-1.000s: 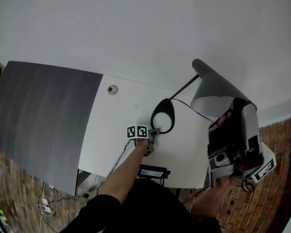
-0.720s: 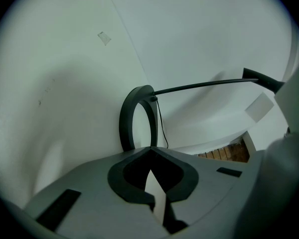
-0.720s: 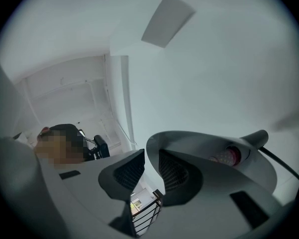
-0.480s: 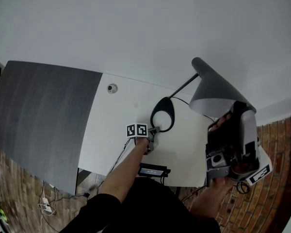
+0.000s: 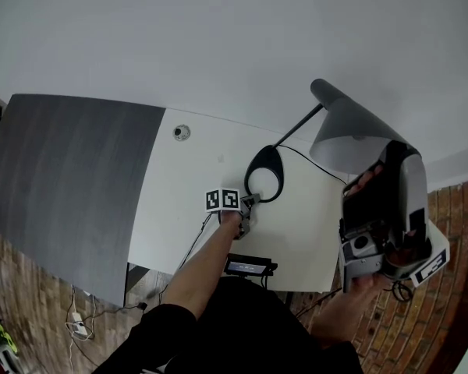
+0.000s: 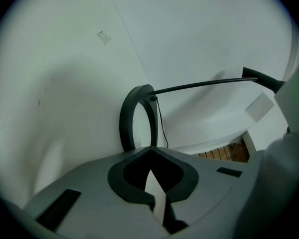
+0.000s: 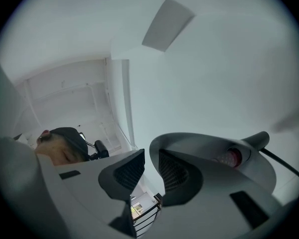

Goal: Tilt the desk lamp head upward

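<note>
The desk lamp head (image 5: 351,135) hangs just beyond the right gripper (image 7: 150,157). Its long axis slopes from the arm joint down toward that gripper, with the opening and bulb (image 7: 232,156) facing it. Those jaws stand slightly apart, the head's rim beside one. The left gripper (image 6: 149,149) has its jaws together, tips at the near edge of the ring base (image 6: 125,118).

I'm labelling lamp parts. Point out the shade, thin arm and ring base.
shade (image 5: 359,123), head view, outer grey surface.
thin arm (image 6: 204,85), left gripper view, mid-length.
ring base (image 6: 126,126), left gripper view, left band.
</note>
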